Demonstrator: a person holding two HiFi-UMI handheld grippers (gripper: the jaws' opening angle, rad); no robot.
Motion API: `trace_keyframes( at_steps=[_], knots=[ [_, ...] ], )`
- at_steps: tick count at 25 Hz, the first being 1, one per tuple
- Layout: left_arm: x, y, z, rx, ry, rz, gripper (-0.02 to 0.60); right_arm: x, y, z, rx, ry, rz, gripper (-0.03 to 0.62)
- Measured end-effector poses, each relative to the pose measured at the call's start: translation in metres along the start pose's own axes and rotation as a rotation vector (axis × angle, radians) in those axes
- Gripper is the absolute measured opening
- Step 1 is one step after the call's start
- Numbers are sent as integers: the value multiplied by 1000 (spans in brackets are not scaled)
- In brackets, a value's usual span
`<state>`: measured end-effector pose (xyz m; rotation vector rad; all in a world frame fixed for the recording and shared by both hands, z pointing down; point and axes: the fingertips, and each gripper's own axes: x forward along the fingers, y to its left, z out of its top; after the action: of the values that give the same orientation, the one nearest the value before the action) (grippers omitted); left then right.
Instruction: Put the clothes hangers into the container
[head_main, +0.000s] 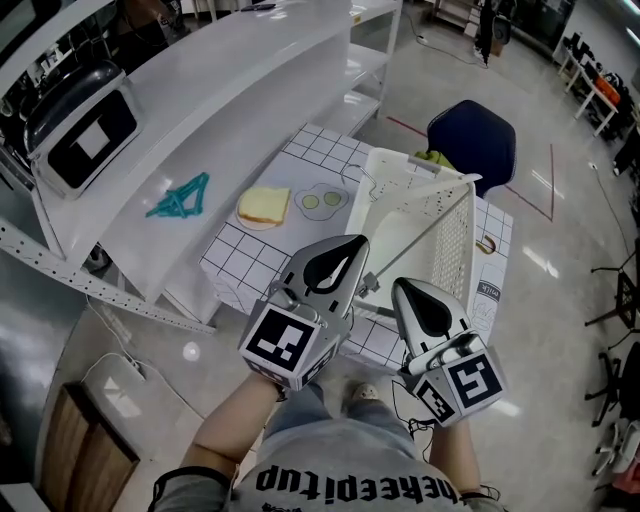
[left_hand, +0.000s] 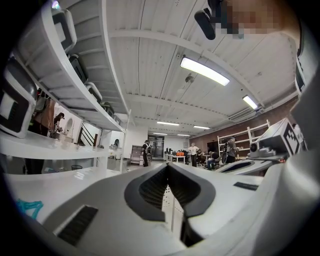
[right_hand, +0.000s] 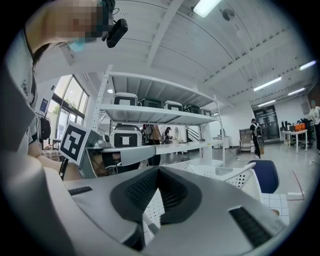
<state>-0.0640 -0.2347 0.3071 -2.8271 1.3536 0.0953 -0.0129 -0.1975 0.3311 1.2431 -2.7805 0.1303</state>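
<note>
- Head view shows the left gripper (head_main: 360, 241) and the right gripper (head_main: 399, 284) side by side, just apart, up over the near edge of a small table (head_main: 240, 255).
- Left gripper view shows its two jaws pressed together at the tips (left_hand: 167, 165), with nothing between them.
- Right gripper view shows the same: the jaws meet at the tips (right_hand: 158, 170) and hold nothing.
- A white basket (head_main: 455, 245) with little holes in its walls stands on the right part of the table, with its open top facing up.
- A thin pale hanger (head_main: 425, 232) lies tilted inside the basket. One end is up near the far right corner of the rim and the other end is down by the near left edge, close to the left gripper.
- A small brown hook (head_main: 487, 245) sits on the table just beside the basket's right wall. I cannot tell what it belongs to.
- A teal thing made of triangles (head_main: 180, 198) lies on the long white shelf (head_main: 260, 90) to the left, well apart from the basket. It may be hangers.
- A sandwich (head_main: 265, 206) and a plate of green slices (head_main: 322, 200) sit on the far left side of the table.
- A blue chair (head_main: 475, 130) stands behind the basket.
- The shelf runs close along the table's left side, and bare floor (head_main: 560, 290) spreads out on the right.
</note>
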Motion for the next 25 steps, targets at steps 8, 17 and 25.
trace_keyframes(
  at_steps=[8,17,25],
  knots=[
    [-8,-24,-13,-18,57,-7,12,-8,4,-4,-6,4,22,11],
    [-14,-43,-19,-22,73,-15,12,-15,3,-5,-7,2,33,11],
    [-13,-53,-19,-27,77,-30,12,-19,1,-3,-11,-7,22,10]
  ],
)
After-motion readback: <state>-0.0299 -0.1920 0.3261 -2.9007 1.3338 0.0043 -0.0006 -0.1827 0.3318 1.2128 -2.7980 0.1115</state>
